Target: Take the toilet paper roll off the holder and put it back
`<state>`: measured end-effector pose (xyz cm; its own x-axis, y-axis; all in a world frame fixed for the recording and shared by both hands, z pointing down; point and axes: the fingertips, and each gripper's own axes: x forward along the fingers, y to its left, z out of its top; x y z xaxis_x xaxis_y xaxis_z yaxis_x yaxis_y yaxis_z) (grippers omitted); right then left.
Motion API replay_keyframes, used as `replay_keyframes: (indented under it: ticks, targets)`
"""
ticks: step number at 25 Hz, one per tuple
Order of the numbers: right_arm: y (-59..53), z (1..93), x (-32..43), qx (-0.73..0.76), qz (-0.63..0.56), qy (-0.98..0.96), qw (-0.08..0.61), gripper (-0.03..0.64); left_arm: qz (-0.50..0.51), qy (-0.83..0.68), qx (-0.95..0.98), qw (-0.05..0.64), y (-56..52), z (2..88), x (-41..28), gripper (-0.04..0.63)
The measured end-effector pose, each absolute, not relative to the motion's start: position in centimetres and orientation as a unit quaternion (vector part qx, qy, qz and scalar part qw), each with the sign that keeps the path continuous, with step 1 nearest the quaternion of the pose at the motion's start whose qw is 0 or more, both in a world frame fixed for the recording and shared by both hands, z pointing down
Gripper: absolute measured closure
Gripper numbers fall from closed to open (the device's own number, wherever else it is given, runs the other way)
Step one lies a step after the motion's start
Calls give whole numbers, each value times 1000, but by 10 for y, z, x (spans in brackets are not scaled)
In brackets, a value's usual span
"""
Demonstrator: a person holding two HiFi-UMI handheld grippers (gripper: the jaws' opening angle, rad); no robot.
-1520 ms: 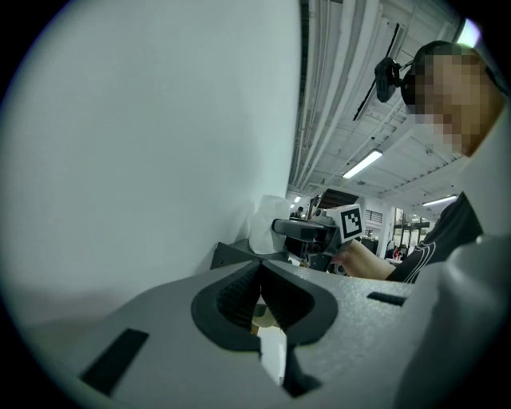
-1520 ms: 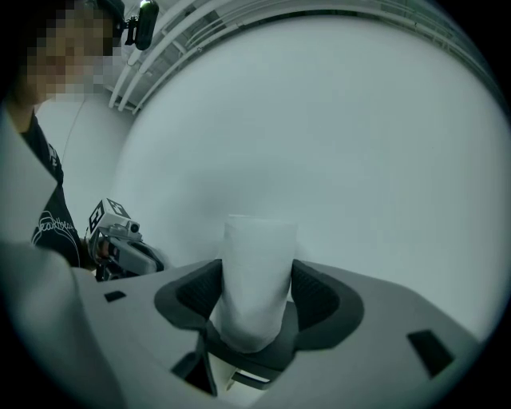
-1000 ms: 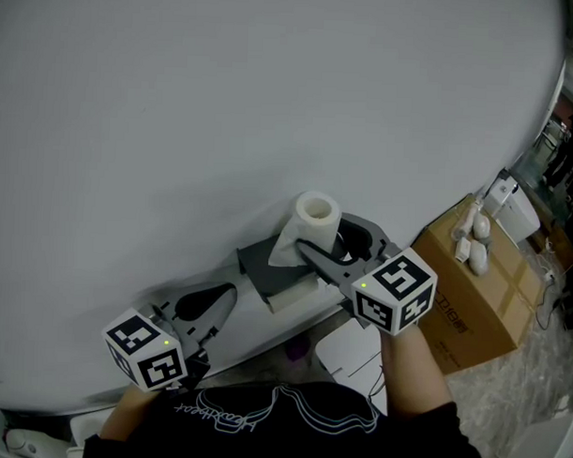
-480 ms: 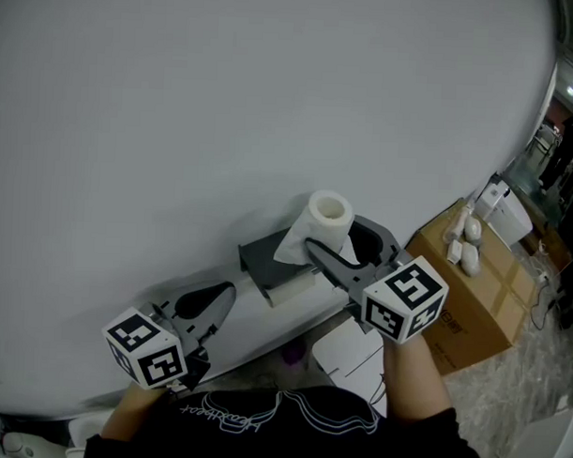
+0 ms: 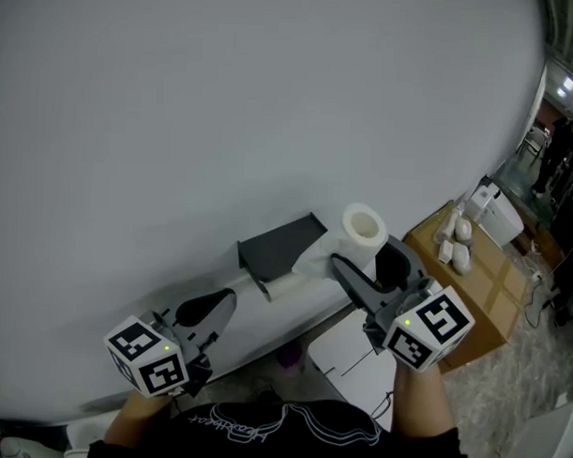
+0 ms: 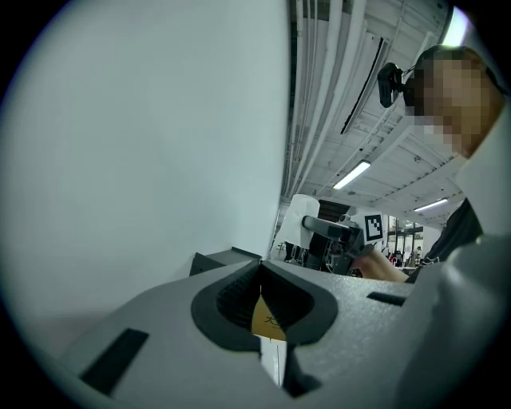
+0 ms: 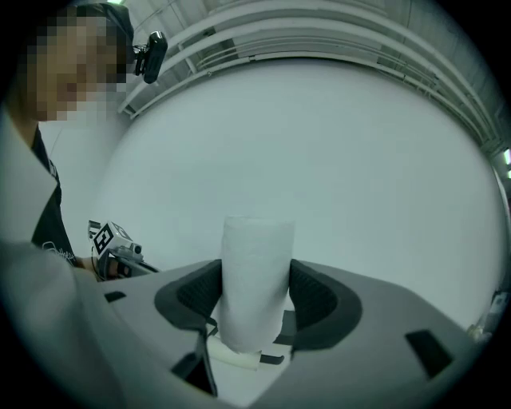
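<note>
The white toilet paper roll (image 5: 363, 228) stands upright between the jaws of my right gripper (image 5: 368, 258), which is shut on it just right of the holder. A loose sheet hangs from the roll towards the holder. The holder (image 5: 279, 246) is a dark grey hood on the wall with a white bar (image 5: 294, 286) below it, bare of paper. In the right gripper view the roll (image 7: 255, 275) fills the gap between the ribbed pads (image 7: 201, 294). My left gripper (image 5: 220, 304) hangs shut and empty, low and left of the holder. Its jaws meet in the left gripper view, where the holder (image 6: 223, 259) shows ahead.
A plain pale wall (image 5: 225, 109) fills most of the head view. A cardboard box (image 5: 476, 300) with small white items on top stands at the right. A white object (image 5: 350, 352) lies on the floor below the holder. The person's dark shirt (image 5: 270, 429) is at the bottom.
My right gripper has carried the roll to the right and up, off the holder, leaving the hood and bar bare. The left gripper has shifted only slightly.
</note>
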<state>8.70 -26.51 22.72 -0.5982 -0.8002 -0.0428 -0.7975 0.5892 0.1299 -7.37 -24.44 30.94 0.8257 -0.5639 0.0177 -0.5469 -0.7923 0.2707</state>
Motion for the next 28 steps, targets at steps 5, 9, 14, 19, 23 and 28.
replay_keyframes:
  ticks: [5, 9, 14, 19, 23, 28]
  targets:
    - [-248, 241, 100, 459, -55, -887, 2, 351, -30, -292, 946, 138, -239, 316, -70, 591]
    - [-241, 261, 107, 464, -32, -885, 2, 351, -32, -293, 945, 143, -235, 321, -66, 591]
    - [-236, 288, 112, 472, -5, -881, 7, 351, -29, -284, 947, 148, -228, 326, -58, 591]
    - [-231, 322, 113, 478, 20, -878, 7, 351, -38, -284, 946, 153, -224, 333, -58, 591]
    - [-224, 348, 115, 482, 47, -875, 10, 351, -38, -281, 946, 160, -218, 339, -55, 591]
    - [-213, 370, 113, 486, 72, -871, 21, 351, -31, -276, 946, 167, -212, 344, -52, 591]
